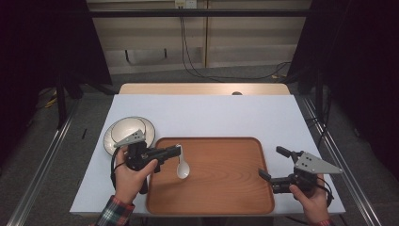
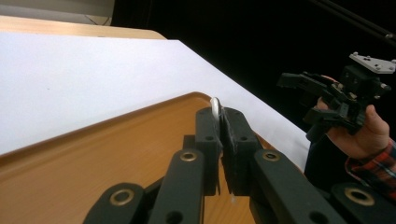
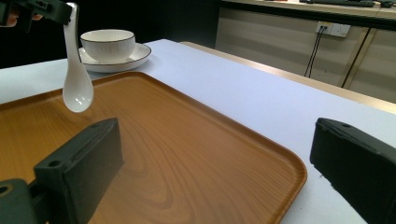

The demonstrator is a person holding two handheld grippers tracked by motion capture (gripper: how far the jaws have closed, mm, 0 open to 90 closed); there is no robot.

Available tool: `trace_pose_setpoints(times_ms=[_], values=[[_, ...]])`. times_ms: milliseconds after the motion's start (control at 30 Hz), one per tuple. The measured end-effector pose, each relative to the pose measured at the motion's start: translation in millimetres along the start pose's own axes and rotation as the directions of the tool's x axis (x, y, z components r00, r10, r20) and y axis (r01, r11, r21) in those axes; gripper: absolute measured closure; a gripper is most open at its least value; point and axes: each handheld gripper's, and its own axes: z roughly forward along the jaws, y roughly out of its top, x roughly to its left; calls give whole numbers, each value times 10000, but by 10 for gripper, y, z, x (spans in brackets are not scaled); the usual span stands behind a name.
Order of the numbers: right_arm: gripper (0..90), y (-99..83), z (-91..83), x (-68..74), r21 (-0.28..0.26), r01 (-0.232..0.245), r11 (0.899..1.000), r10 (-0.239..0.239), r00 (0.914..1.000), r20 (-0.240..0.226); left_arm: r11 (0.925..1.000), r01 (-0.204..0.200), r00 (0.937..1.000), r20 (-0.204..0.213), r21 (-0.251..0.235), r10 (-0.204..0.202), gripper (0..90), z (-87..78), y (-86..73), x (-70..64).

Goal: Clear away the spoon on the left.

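Scene: we look down on a white table (image 1: 211,113) holding a wooden tray (image 1: 221,188), with a bowl (image 1: 128,128) on a plate (image 1: 109,136) just beyond the tray's left corner.
Left gripper (image 1: 178,151): its jaws are pressed on the handle of a white spoon (image 1: 182,165).
Spoon: it hangs bowl-end down, lifted clear above the left part of the tray.
Right gripper (image 1: 275,163): jaws spread wide, holding nothing, beside the tray's right edge.
Done: we judge the spoon is picked up.
Left: we judge it has yet to be set down, perhaps in the bowl.
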Motion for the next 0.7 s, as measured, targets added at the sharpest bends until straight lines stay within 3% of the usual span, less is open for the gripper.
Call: trace_pose_setpoints(times_ms=[700], values=[[19,-1,3,2,10,-122,9999,121,9999,82,9993,286,9993,243,224,-292,856,23,-169,3]])
